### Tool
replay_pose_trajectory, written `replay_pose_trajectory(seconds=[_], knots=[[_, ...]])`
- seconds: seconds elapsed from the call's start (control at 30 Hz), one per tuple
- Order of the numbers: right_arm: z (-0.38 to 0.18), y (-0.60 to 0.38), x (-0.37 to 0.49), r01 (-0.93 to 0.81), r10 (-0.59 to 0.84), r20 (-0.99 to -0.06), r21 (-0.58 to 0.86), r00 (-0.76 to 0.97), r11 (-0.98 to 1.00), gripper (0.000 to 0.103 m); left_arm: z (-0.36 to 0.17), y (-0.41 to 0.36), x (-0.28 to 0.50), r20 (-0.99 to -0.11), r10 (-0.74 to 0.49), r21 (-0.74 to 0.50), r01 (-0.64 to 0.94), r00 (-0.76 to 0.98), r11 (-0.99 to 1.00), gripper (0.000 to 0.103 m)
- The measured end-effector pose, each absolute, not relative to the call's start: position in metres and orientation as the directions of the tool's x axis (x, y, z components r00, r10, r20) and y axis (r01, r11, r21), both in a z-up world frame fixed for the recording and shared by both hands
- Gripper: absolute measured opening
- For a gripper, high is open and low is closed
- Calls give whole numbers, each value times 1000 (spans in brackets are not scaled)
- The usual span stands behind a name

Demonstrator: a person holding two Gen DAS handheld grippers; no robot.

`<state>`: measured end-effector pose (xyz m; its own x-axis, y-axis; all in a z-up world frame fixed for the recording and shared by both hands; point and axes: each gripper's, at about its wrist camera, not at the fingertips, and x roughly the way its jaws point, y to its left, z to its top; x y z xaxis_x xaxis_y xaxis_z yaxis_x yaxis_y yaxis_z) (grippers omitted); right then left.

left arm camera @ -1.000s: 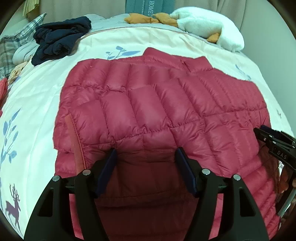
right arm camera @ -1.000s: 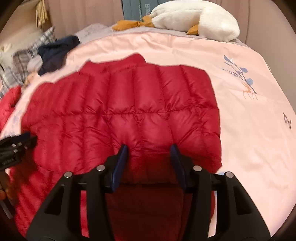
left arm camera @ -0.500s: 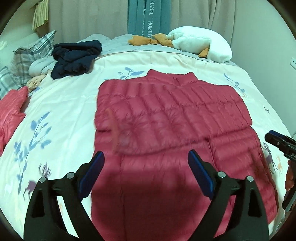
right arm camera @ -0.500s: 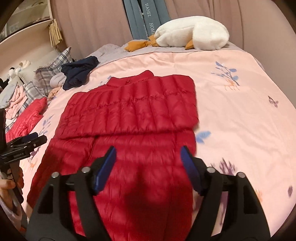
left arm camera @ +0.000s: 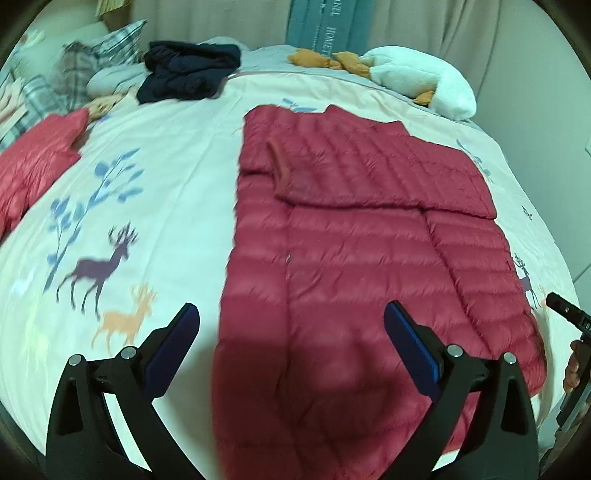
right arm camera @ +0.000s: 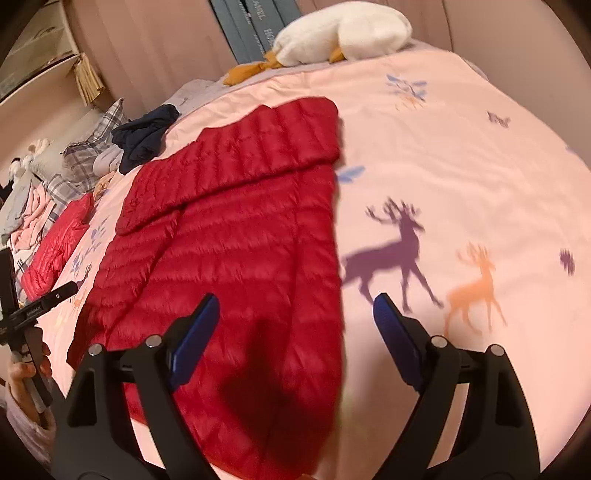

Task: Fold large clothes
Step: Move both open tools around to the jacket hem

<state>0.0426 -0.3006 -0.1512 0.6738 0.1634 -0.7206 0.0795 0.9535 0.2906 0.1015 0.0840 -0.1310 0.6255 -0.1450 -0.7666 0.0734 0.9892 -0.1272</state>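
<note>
A red quilted down jacket [left arm camera: 362, 236] lies flat on the bed, its sleeves folded across the upper body; the right wrist view shows the same jacket [right arm camera: 236, 229]. My left gripper [left arm camera: 291, 325] hovers above the jacket's near left hem, jaws still opening, nothing between them. My right gripper [right arm camera: 295, 317] hangs over the near right hem, jaws also opening and empty. The right gripper's tip [left arm camera: 565, 310] shows at the left wrist view's right edge. The left gripper [right arm camera: 40, 299], held by a hand [right arm camera: 26, 373], shows at the right view's left edge.
The bedsheet [left arm camera: 110, 206] has printed deer. A dark navy garment [left arm camera: 184, 74], plaid pillows [left arm camera: 55, 88] and another red jacket [left arm camera: 33, 158] lie at the far left. A white plush goose [right arm camera: 343, 33] rests at the head of the bed, before curtains.
Both grippers let go of the folded sleeve part, opened wide and pulled back toward the near hem. The jacket now looks smaller and farther away, sleeves lying folded on it.
</note>
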Motion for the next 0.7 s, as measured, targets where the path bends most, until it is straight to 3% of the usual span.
replay_pose_trajectory(seconds=[0.27,0.7], knots=[[-165,-307,25,100,191,-738,331,648,938,87,-152,108,84,-791,-156,-195,-2,592,981,100],[-185,-299,26,94,264,-750,397,606,913,87,-179,105,79,-816,-227,-261,12,531,965,100]])
